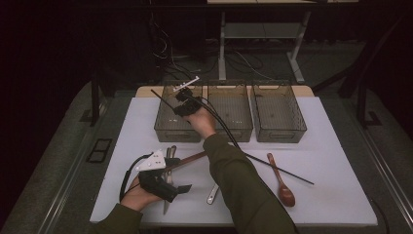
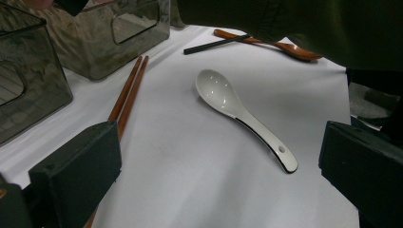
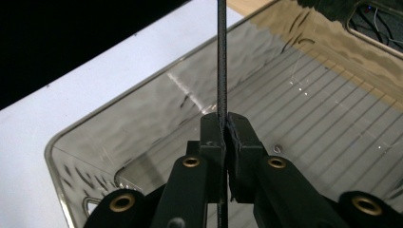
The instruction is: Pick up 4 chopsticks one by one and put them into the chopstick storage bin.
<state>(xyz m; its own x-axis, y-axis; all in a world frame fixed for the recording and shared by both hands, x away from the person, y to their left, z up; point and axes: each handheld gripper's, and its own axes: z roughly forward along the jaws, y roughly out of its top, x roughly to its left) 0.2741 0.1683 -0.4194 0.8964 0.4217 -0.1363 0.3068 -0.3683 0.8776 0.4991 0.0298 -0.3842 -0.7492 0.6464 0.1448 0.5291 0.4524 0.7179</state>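
1. The right gripper (image 3: 223,124) hangs over the leftmost of three smoky clear bins (image 3: 119,137), its jaws pressed tight on a thin black chopstick (image 3: 221,57).
2. In the right gripper view the chopstick runs straight ahead from between the jaw tips, above the ribbed bin floor, and passes back down between the jaws.
3. From the high view, the right gripper (image 1: 185,102) sits above that left bin (image 1: 163,126), and the held chopstick (image 1: 163,99) sticks out up and to the left of the jaws, past the bin's wall.
4. The left gripper (image 1: 181,187) rests low at the near left of the white table (image 1: 331,195), its jaws spread wide with nothing between them.
5. Ahead of the left gripper's jaws, in its own view, lies a white ceramic spoon (image 2: 237,111), bowl away and handle toward the right jaw, clear of both pads.
6. A pair of brown wooden chopsticks (image 2: 128,90) lies by the left jaw, running toward the bins.
7. Farther off beyond the white spoon lie a second black chopstick (image 2: 214,44) and a brown wooden spoon (image 2: 290,47), the chopstick crossing the spoon's handle.
8. The person's right sleeve (image 1: 238,180) reaches across the table between the left gripper and the wooden spoon (image 1: 282,185).
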